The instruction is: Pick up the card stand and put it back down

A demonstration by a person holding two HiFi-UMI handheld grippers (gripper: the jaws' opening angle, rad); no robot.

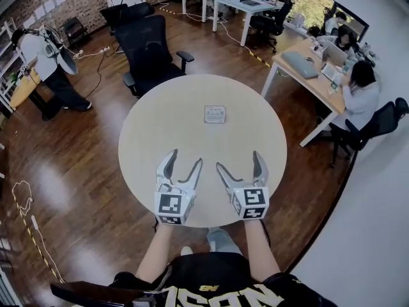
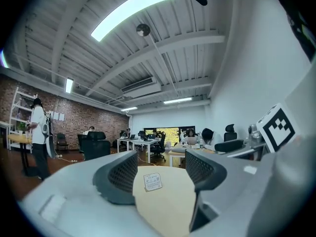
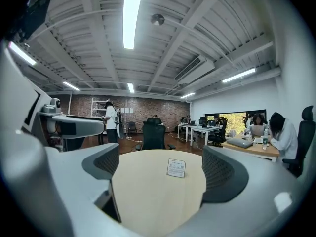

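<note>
- The card stand stands upright on the round pale worktop, past its centre on the side away from the person.
- The left tongs hover over the near part of the worktop, jaws apart and empty, pointing across it towards the card stand, which is well apart from them.
- The right tongs are just beside the left tongs, jaws spread wide with nothing between them; the card stand shows far beyond their gap.
- A black office chair stands at the far edge of the worktop.
</note>
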